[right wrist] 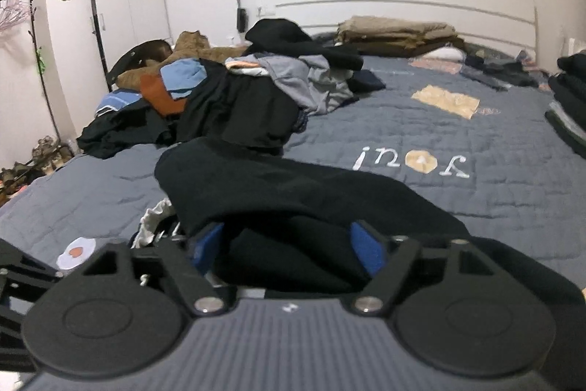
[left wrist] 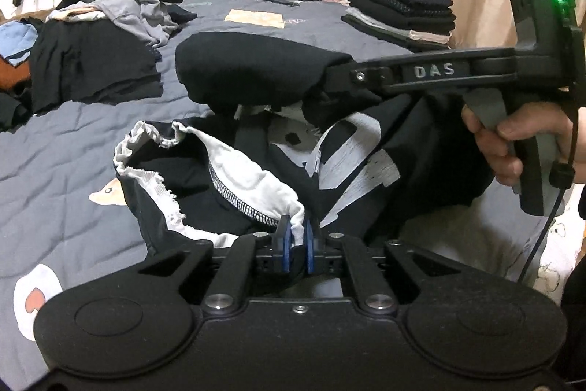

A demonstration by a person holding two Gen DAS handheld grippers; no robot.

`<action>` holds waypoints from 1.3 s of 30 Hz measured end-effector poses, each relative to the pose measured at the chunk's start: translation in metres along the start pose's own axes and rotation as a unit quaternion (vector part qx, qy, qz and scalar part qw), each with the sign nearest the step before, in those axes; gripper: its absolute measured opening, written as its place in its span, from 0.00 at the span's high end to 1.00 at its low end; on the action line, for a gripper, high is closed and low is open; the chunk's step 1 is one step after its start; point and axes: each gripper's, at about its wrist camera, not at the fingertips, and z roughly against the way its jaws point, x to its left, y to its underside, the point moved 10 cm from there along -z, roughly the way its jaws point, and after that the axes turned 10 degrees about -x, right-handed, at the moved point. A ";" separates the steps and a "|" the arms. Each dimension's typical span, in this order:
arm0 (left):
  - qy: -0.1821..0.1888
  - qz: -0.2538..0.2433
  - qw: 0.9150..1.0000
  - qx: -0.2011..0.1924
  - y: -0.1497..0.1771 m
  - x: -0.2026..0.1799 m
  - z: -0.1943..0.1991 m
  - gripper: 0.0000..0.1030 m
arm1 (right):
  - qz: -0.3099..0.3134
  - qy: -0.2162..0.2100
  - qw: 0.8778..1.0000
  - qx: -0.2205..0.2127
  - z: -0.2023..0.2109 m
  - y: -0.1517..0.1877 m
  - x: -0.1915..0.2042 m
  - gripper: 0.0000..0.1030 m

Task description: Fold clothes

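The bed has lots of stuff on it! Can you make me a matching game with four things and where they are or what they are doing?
Things:
1. left hand-held gripper
2. right hand-held gripper
3. stack of folded clothes
4. messy pile of clothes

Places or states:
A. neat, near the curtain
B. pinching a white edge of the black garment
C. heaped on the wardrobe side of the bed
D. black cloth draped over its fingers

Pairs: 1-B, 2-D, 3-A, 4-C
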 end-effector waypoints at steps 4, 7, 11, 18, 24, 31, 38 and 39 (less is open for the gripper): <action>-0.002 0.006 1.000 -0.003 -0.001 0.000 0.001 0.92 | -0.044 -0.004 0.999 -0.002 -0.004 0.000 -0.005 0.91; -0.001 0.008 1.000 -0.004 -0.001 0.003 0.002 0.92 | -0.077 0.003 0.996 -0.033 0.008 -0.016 -0.017 0.95; 0.000 0.012 1.000 -0.006 -0.002 0.006 0.004 0.92 | -0.128 0.027 0.988 -0.083 0.035 -0.047 -0.046 0.95; 0.010 0.022 1.000 -0.015 -0.007 0.007 0.007 0.92 | -0.168 0.099 0.974 -0.118 0.076 -0.066 -0.106 0.95; 0.030 0.017 0.999 -0.009 -0.006 -0.002 0.006 0.91 | -0.099 0.156 0.983 -0.015 0.064 -0.018 -0.143 0.94; -0.006 0.043 0.998 -0.038 -0.021 0.016 0.019 0.67 | -0.098 0.131 0.986 0.016 0.065 -0.017 -0.143 0.78; -0.056 0.101 0.991 -0.064 -0.033 0.057 0.035 0.41 | -0.075 0.047 0.994 -0.069 0.096 -0.072 -0.099 0.40; -0.061 0.112 0.990 -0.060 -0.032 0.062 0.035 0.40 | -0.073 0.031 0.994 -0.070 0.091 -0.075 -0.091 0.36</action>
